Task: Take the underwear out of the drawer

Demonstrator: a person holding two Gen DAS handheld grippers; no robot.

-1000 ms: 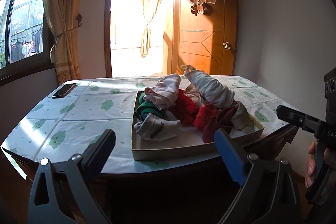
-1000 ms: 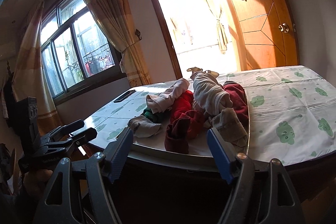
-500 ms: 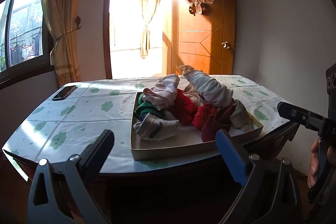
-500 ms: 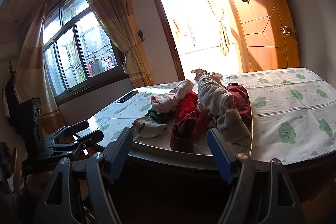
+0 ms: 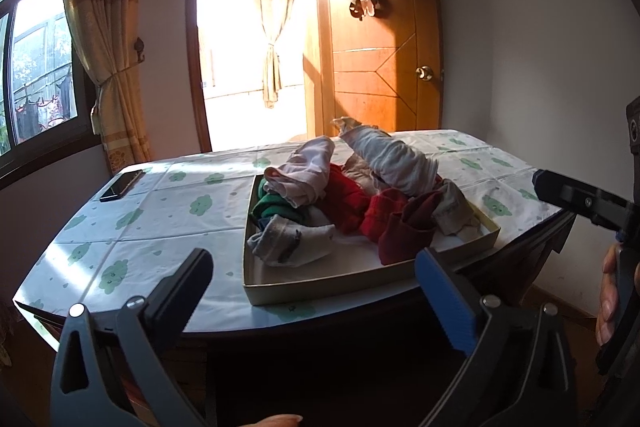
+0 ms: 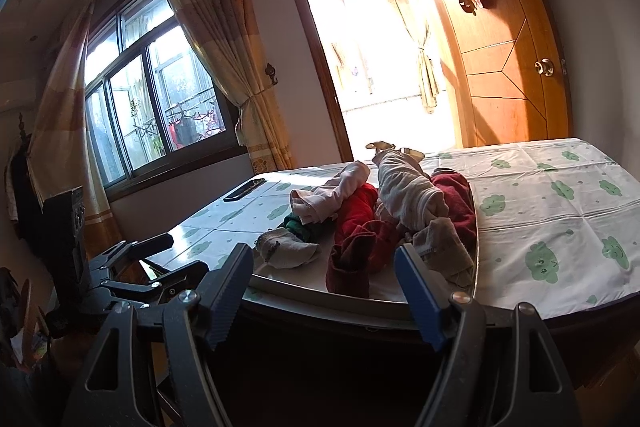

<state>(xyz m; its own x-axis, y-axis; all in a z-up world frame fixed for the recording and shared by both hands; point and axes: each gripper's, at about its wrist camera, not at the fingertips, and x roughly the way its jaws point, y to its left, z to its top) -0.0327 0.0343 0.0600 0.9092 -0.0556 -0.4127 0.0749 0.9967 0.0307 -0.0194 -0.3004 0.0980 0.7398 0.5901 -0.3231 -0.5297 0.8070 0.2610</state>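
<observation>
Left wrist view: the left gripper (image 5: pixel 312 299) is seen at the bottom of the frame with its 2 fingers (image 5: pixel 180 291) wide apart and opening further, and nothing is held between them. Just above them, at the centre of the frame, a shallow drawer (image 5: pixel 320 289) is set on the worktop (image 5: pixel 132 227), which is covered with a white cloth printed with green clouds. The underwear (image 5: pixel 352 191) is piled inside the drawer: a pale pink piece at the upper left of the heap, a green one under it, a grey-white one at the lower left, red and dark red pieces in the middle, and a light grey roll at the upper right. A dark phone (image 5: pixel 122 185) is seen at the left of the worktop, well apart from the drawer. At the right edge of the frame the right gripper (image 5: pixel 580 199) is seen side-on, held by a hand (image 5: pixel 610 291). Right wrist view: the right gripper is seen at the bottom centre with its fingers (image 6: pixel 420 295) apart and empty, short of the drawer's near rim. A wooden door (image 6: pixel 504 47) stands open at the upper right, and a curtained window (image 6: pixel 152 99) is seen at the left.
</observation>
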